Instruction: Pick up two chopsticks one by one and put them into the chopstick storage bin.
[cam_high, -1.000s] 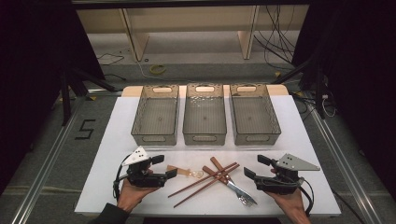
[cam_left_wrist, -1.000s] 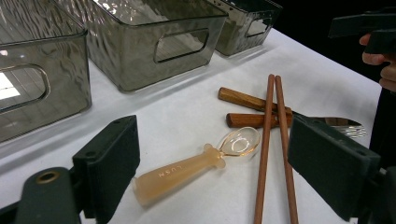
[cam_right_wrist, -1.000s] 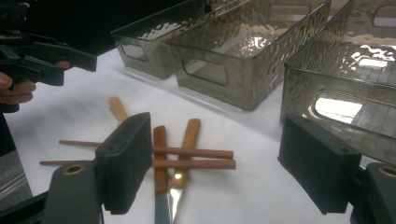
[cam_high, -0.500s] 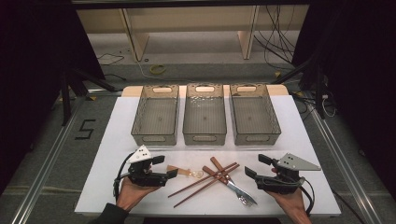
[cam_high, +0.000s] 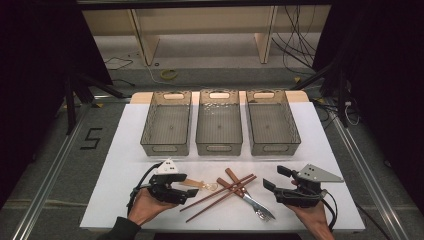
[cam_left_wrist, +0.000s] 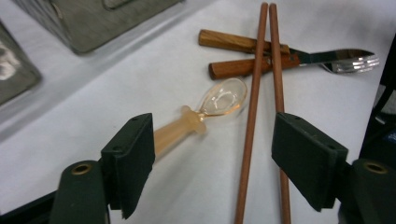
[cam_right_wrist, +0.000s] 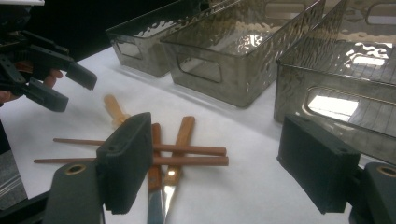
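Observation:
An amber plastic spoon (cam_high: 201, 185) (cam_left_wrist: 201, 116) lies on the white table beside two brown chopsticks (cam_high: 220, 196) (cam_left_wrist: 254, 107). The chopsticks cross a wooden-handled fork and knife (cam_high: 241, 186) (cam_left_wrist: 243, 56). My left gripper (cam_high: 186, 189) (cam_left_wrist: 212, 163) is low over the spoon's handle. Its jaws have just been closing. They still stand apart, with the handle and the chopsticks' ends between them and the pads touching neither. My right gripper (cam_high: 276, 178) (cam_right_wrist: 224, 172) hovers open to the right of the cutlery and holds nothing.
Three smoky clear bins (cam_high: 167, 145) (cam_high: 219, 146) (cam_high: 272, 146) stand in a row behind the cutlery, with nothing in them. The white mat's front edge is close under both hands. A dark floor with rails borders the table on both sides.
My left gripper has slid right toward the spoon, and its jaws stand a little narrower. The right gripper and the cutlery have stayed put.

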